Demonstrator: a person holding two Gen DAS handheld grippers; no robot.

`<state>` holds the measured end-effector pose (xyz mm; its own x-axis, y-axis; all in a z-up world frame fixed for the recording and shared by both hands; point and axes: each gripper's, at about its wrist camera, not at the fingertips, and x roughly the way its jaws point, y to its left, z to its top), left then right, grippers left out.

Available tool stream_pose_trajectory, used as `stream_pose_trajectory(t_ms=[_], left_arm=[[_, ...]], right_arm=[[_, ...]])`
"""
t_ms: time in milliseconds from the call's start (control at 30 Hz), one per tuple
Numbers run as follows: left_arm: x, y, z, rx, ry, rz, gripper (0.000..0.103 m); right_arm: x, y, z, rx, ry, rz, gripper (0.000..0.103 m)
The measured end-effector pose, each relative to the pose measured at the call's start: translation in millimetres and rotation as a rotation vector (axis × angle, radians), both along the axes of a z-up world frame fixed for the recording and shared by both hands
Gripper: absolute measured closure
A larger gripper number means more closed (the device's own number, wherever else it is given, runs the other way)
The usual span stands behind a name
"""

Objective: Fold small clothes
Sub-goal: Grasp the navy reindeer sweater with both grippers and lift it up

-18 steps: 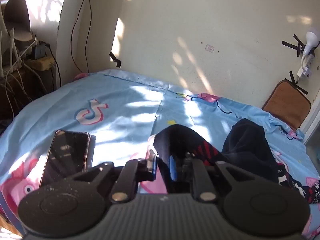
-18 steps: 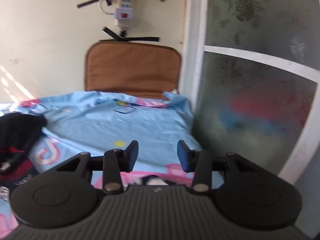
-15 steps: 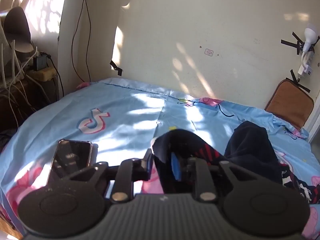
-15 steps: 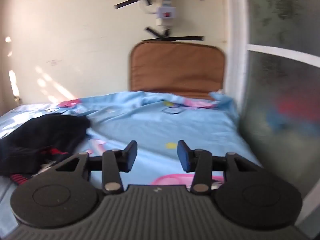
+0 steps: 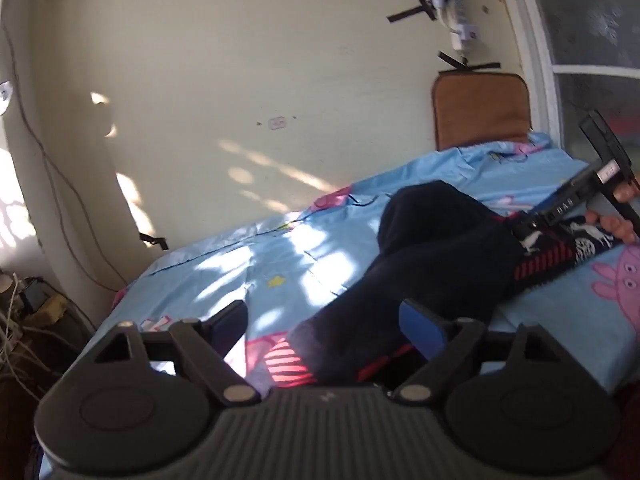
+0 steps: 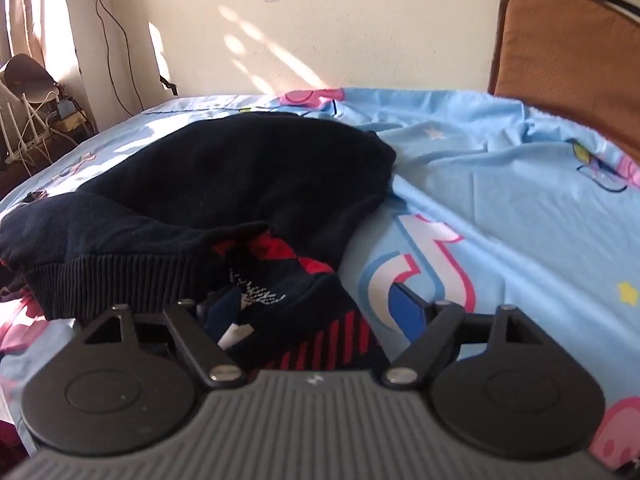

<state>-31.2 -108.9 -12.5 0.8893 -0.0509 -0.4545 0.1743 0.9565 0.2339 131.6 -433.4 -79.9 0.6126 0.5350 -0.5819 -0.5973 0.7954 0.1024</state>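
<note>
A small dark navy sweater (image 5: 436, 248) with red stripes and white patterning lies rumpled on the blue cartoon bedsheet (image 5: 280, 264). My left gripper (image 5: 324, 320) is open, its jaws wide on either side of the sweater's striped near end. In the right wrist view the sweater (image 6: 240, 184) lies ahead and to the left, ribbed hem toward me. My right gripper (image 6: 304, 308) is open over the sweater's patterned edge; its left finger is partly hidden by cloth. The right gripper also shows at the far right of the left wrist view (image 5: 576, 200), held in a hand.
The bed meets a cream wall (image 5: 240, 100). A brown cushion (image 6: 568, 52) leans at the head of the bed beside a frosted window (image 5: 592, 32). Cables and a router (image 6: 32, 120) sit off the bed's left side.
My left gripper has opened, letting go of the sweater, and swung right. My right gripper has moved left and down onto the sweater's edge.
</note>
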Motion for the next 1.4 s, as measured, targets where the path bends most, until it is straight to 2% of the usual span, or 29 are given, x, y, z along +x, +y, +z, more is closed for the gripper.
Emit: stream_pose_trajectory(t_ms=[33, 133, 167, 233, 300, 367, 500, 667, 700, 733, 767, 800, 867, 933, 1033, 1167, 1300, 1400], left_arm=[[5.4, -3.7, -6.9, 0.008, 0.022, -0.013, 0.017], [27.4, -10.1, -30.6, 0.033, 0.106, -0.023, 0.023], [32.2, -13.7, -37.9, 0.051, 0.12, -0.032, 0.024], [34.5, -19.5, -49.2, 0.118, 0.123, -0.037, 0.025], [38.7, -23.1, -49.6, 0.156, 0.109, -0.03, 0.034], [42.0, -17.7, -42.8, 0.131, 0.103, -0.025, 0.042], [40.7, -11.9, -28.0, 0.08, 0.049, -0.029, 0.044], [43.5, -17.8, -22.8, 0.071, 0.027, -0.046, 0.045], [44.4, -19.0, -23.8, 0.072, 0.03, -0.052, 0.049], [45.9, -21.4, -24.8, 0.075, 0.037, -0.066, 0.064], [47.8, -23.4, -26.2, 0.081, 0.043, -0.074, 0.084], [49.4, -24.5, -27.1, 0.09, 0.046, -0.07, 0.092], [49.1, -24.1, -19.3, 0.09, 0.012, -0.054, 0.092], [44.2, -16.2, 4.0, 0.059, -0.065, -0.025, 0.092], [34.8, 4.3, 57.4, -0.027, -0.199, 0.006, 0.092], [11.3, 21.3, 144.6, -0.098, -0.412, 0.004, 0.092], [-14.5, 16.1, 213.0, -0.086, -0.591, -0.002, 0.092], [-26.6, 5.6, 253.7, -0.036, -0.71, -0.004, 0.092]], right_arm=[[-4.0, 1.6, -1.5, 0.006, 0.001, 0.009, 0.048], [-15.0, -4.4, -1.5, -0.068, -0.02, -0.008, 0.077], [-18.5, -5.5, 3.3, -0.079, -0.029, -0.022, 0.083], [-26.1, -8.2, 16.8, -0.07, -0.064, -0.03, 0.084], [-35.4, -11.0, 37.0, -0.055, -0.134, -0.034, 0.085], [-44.1, -14.2, 57.6, -0.032, -0.205, -0.043, 0.086], [-51.1, -23.4, 88.5, 0.03, -0.306, -0.059, 0.087], [-68.4, -23.1, 91.8, 0.03, -0.453, -0.09, 0.088], [-69.8, -23.7, 94.6, 0.033, -0.469, -0.098, 0.088], [-71.1, -24.1, 98.7, 0.038, -0.487, -0.108, 0.088], [-74.3, -24.5, 99.6, 0.039, -0.511, -0.114, 0.088], [-76.0, -25.3, 101.7, 0.039, -0.529, -0.121, 0.088], [-83.8, -24.0, 106.3, 0.032, -0.575, -0.137, 0.089], [-89.6, -25.9, 118.3, 0.038, -0.608, -0.156, 0.089], [-101.3, -28.9, 142.9, 0.069, -0.665, -0.181, 0.09], [-125.9, -35.3, 196.2, 0.191, -0.76, -0.197, 0.09], [-159.6, -40.3, 241.5, 0.242, -0.919, -0.213, 0.09], [-179.2, -50.2, 281.5, 0.281, -1.008, -0.235, 0.09]])
